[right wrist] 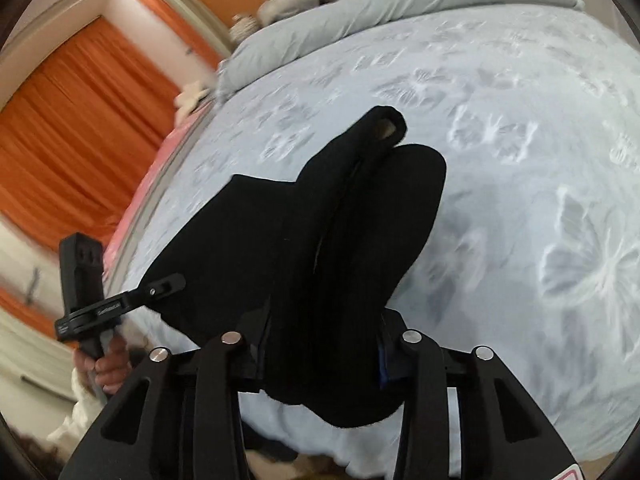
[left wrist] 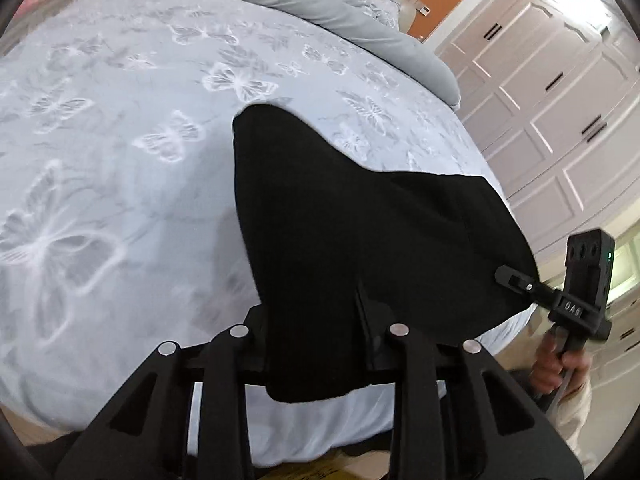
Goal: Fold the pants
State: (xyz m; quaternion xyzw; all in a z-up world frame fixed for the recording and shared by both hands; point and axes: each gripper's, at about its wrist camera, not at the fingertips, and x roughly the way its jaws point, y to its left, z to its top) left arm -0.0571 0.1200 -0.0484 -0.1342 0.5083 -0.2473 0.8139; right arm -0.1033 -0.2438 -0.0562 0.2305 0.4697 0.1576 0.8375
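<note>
place: home bedroom | signs: bed (left wrist: pixel 120 128) — butterfly cover | white wardrobe (left wrist: pixel 540 92) | orange curtains (right wrist: pixel 72 128)

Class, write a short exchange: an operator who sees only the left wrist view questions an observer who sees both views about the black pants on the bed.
Operator: In my view the pants are one dark mass. Are there two separate legs?
Observer: Yes. The right wrist view shows two legs lying alongside each other, with a dividing line between them.
Operator: Where do they end?
Observer: One leg's open cuff lies at the far end, resting on the butterfly-patterned bed cover.
</note>
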